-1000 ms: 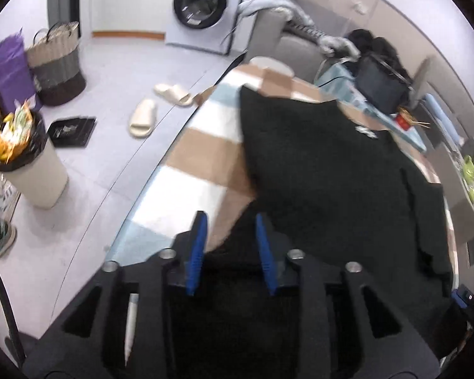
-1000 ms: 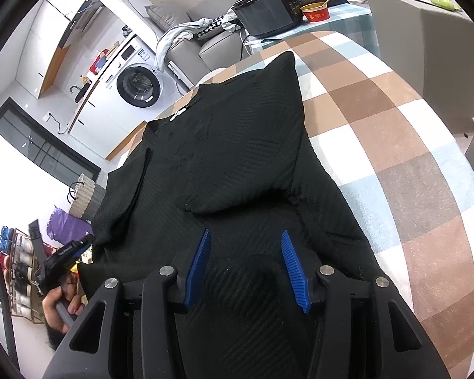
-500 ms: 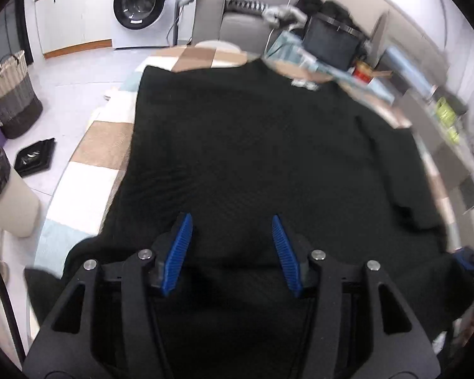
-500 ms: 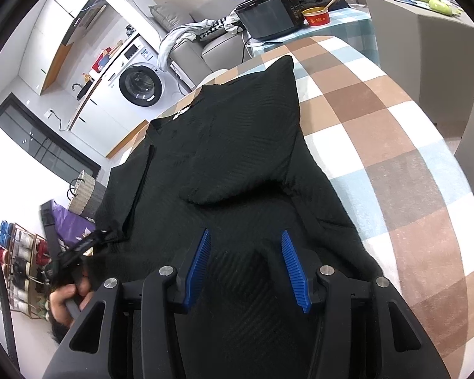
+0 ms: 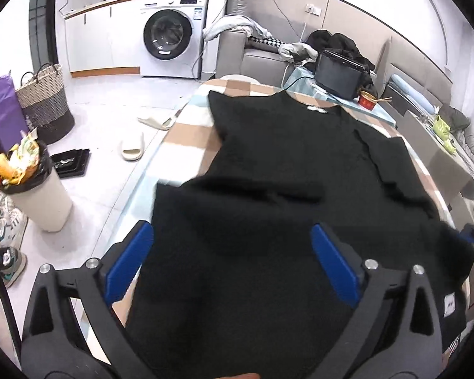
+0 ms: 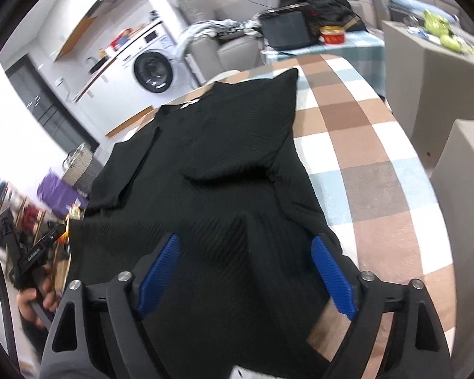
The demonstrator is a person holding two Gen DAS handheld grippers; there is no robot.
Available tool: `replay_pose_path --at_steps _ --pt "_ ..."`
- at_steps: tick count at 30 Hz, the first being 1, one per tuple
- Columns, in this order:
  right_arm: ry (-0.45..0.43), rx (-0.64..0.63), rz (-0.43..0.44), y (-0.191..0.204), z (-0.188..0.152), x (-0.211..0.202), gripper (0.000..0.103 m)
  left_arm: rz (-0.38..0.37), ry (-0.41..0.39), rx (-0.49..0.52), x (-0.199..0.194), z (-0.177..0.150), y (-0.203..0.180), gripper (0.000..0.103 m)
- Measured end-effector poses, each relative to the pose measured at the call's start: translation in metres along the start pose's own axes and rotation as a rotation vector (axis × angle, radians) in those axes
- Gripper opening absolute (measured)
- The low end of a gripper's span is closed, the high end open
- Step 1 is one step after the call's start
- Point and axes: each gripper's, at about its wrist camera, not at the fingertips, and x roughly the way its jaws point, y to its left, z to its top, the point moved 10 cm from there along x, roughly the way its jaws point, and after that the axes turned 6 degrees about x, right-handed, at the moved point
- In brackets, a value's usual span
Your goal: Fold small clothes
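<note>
Spreading wide, the left gripper (image 5: 232, 259) has just been opening its jaws, and its blue ribbed pads (image 5: 129, 260) stand apart on either side of the black knitted sweater (image 5: 300, 164) without pressing it; the cloth lies loose between them. The right gripper (image 6: 245, 271) has likewise just been opening, blue pads (image 6: 331, 279) well apart, the sweater's hem bunched in a low ridge between them but not pinched.

The sweater lies flat on the table covered by a brown, white and pale blue checked cloth (image 6: 363, 132), collar at the far end, with one sleeve folded in over the body in each view. In the right wrist view a hand (image 6: 31, 303) grips the left gripper's black handle at the lower left edge.

Beyond the table's far end sit a black box-shaped appliance (image 5: 338, 75) and a red bowl with chopsticks (image 5: 368, 101). Farther off stand a white front-loading washing machine (image 5: 170, 41), a woven laundry basket (image 5: 42, 101), a cream bin overflowing with wrappers (image 5: 31, 189) and pale slippers (image 5: 132, 147) on the floor.
</note>
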Motion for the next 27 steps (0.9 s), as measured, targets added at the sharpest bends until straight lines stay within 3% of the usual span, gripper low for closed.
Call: replay_pose_path --at_steps 11,17,19,20,24,27 --pt "0.057 -0.049 -0.081 -0.040 -0.050 -0.025 0.092 0.014 0.016 -0.047 -0.038 -0.053 0.038 0.099" --pt "0.091 -0.051 -0.045 -0.054 -0.073 -0.028 0.091 0.057 0.045 -0.022 -0.034 -0.074 0.046 0.099" --pt "0.099 -0.050 -0.043 -0.056 -0.078 -0.026 0.086 0.057 0.066 -0.024 -0.025 -0.079 0.047 0.098" --pt "0.102 -0.058 -0.033 -0.054 -0.080 -0.026 0.078 0.052 0.077 -0.025 -0.023 -0.083 0.048 0.097" --pt "0.112 -0.102 0.020 -0.039 -0.087 -0.027 0.065 0.058 0.117 -0.024 -0.008 -0.089 0.051 0.084" --pt "0.121 -0.142 0.039 -0.028 -0.092 -0.025 0.064 0.052 0.137 -0.030 0.003 -0.092 0.052 0.075"
